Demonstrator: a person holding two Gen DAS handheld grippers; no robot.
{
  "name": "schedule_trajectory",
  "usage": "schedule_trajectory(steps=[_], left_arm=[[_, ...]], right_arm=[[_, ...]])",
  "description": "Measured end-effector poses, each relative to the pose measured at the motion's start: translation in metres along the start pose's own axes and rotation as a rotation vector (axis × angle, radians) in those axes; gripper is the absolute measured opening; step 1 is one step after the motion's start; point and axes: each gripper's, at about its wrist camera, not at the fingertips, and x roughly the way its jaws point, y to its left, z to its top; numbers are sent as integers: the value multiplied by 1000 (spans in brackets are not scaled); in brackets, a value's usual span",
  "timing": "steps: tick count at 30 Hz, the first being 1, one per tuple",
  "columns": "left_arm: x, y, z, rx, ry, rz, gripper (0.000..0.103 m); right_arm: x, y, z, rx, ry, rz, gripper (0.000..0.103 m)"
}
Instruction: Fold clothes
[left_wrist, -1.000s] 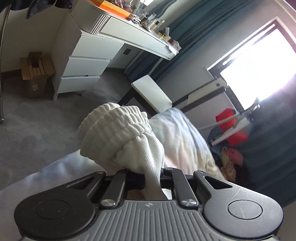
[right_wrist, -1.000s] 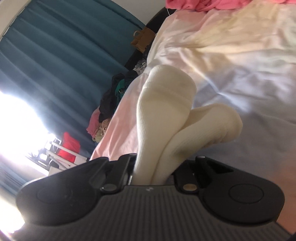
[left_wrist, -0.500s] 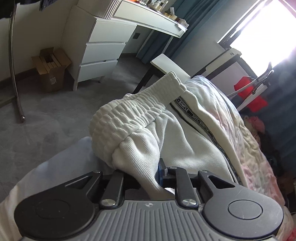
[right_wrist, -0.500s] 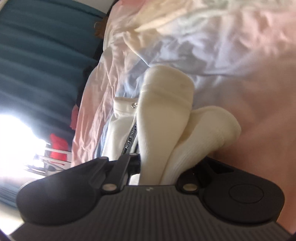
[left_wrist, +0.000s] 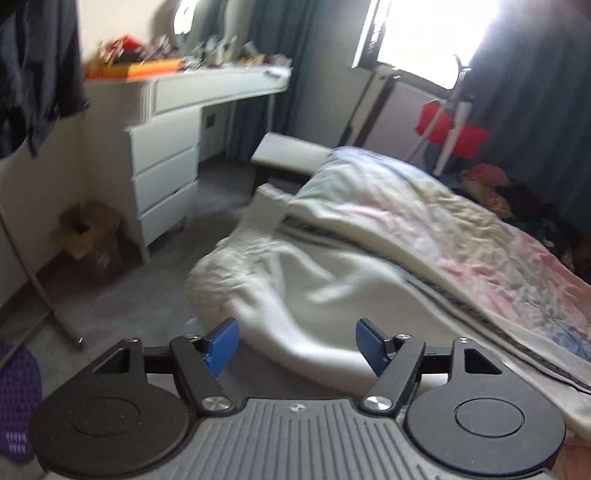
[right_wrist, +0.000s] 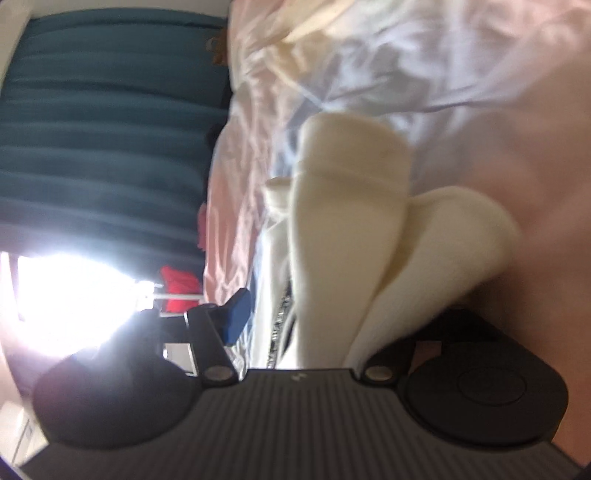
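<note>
White trousers (left_wrist: 314, 280) with a black side stripe lie crumpled along the near edge of the bed (left_wrist: 461, 236), their ribbed waistband (left_wrist: 218, 273) bunched at the left. My left gripper (left_wrist: 296, 345) is just short of them. Its jaws are opening, the blue pads (left_wrist: 221, 345) stand wide apart and touch no cloth. In the right wrist view the two cream trouser leg ends (right_wrist: 351, 221) rest on the pink sheet (right_wrist: 480, 74) between the opening jaws of my right gripper (right_wrist: 328, 321). One blue pad (right_wrist: 236, 317) stands clear of the cloth; the other finger is hidden behind it.
A white chest of drawers (left_wrist: 162, 177) under a cluttered desk stands left, with a cardboard box (left_wrist: 92, 236) and a metal rack leg (left_wrist: 44, 295) on the grey floor. A white stool (left_wrist: 288, 155) sits at the bed's far end. Dark curtains (right_wrist: 110, 129) and a clothes pile (left_wrist: 491, 184) lie beyond.
Both grippers have let go of the trousers and opened. The left one rolled and drew back from the waistband. The right one sank until the leg ends lay on the sheet.
</note>
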Motion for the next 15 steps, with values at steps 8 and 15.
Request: schedule_trajectory(steps=[8,15], left_arm=[[45,-159,-16,62,-46,-239,81],[105,-251,-70,182,-65,-344,82]], right_arm=[[5,-8,2,54,-37,26,62],[3,-6,3,29,-36,21,62]])
